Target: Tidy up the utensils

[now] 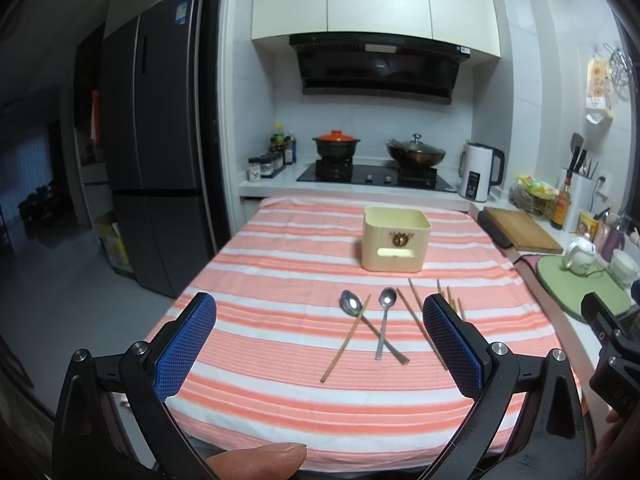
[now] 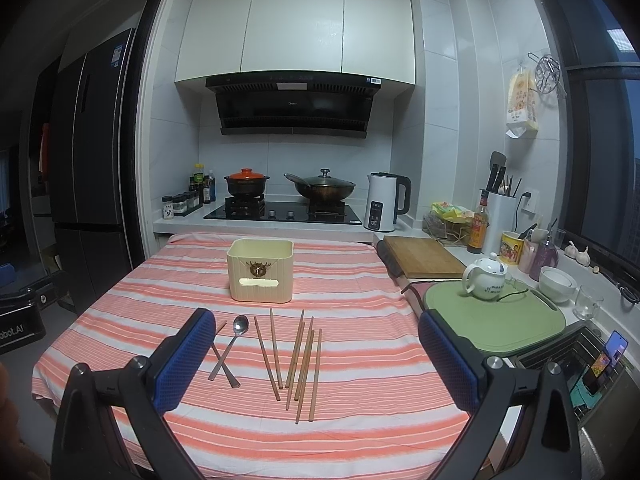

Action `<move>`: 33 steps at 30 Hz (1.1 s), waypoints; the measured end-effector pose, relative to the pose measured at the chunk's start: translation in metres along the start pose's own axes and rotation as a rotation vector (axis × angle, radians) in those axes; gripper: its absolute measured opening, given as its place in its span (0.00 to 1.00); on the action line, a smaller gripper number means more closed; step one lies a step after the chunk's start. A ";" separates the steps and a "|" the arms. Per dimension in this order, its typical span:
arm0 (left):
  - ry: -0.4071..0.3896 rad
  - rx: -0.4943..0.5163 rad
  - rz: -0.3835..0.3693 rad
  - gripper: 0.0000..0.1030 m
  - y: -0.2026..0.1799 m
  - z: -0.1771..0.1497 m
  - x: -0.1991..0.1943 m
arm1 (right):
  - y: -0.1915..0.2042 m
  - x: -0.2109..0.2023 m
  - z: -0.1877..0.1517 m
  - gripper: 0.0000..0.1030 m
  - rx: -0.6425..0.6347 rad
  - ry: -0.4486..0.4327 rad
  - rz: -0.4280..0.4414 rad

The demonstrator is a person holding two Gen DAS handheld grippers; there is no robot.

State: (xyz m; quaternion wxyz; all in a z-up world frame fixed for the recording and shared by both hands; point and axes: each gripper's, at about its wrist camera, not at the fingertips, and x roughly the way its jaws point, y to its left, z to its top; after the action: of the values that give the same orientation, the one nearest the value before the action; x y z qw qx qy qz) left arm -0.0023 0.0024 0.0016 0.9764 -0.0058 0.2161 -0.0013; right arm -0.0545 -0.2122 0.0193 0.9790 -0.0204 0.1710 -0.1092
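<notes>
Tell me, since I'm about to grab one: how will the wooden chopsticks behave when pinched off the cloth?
The chopsticks look thin, stiff and probably light. Lying flat on the striped cloth, they may roll or slip from the pads. Several lie close together, so neighbours could shift.

1. A home kitchen; a range hood (image 2: 294,104) hangs over a gas hob (image 2: 282,212) bearing a clay pot (image 2: 246,185) and a lidded wok (image 2: 322,189);
2. a kettle (image 2: 385,201), cutting board (image 2: 422,257) and fridge (image 1: 154,136) stand nearby.

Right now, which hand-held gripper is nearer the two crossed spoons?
Left, judging by each view. The left hand-held gripper is open with the crossed spoons centred between its fingers. The right hand-held gripper, also open, faces the chopsticks, spoons off to its left.
</notes>
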 end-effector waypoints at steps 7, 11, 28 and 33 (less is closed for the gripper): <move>0.005 0.000 0.003 1.00 0.001 0.001 0.001 | -0.001 0.002 -0.002 1.00 0.001 0.005 0.002; 0.005 0.000 0.006 1.00 0.002 0.001 0.002 | -0.001 0.003 -0.002 1.00 0.002 0.005 0.002; 0.051 0.011 0.037 1.00 0.000 0.001 0.038 | 0.000 0.039 -0.006 1.00 0.012 0.062 -0.003; 0.057 0.020 0.042 1.00 -0.002 0.001 0.046 | 0.001 0.048 -0.007 1.00 0.009 0.075 -0.004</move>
State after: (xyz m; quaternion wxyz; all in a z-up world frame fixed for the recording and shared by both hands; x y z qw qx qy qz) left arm 0.0403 -0.0001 -0.0169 0.9697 0.0085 0.2437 0.0168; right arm -0.0125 -0.2217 -0.0034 0.9717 -0.0120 0.2071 -0.1129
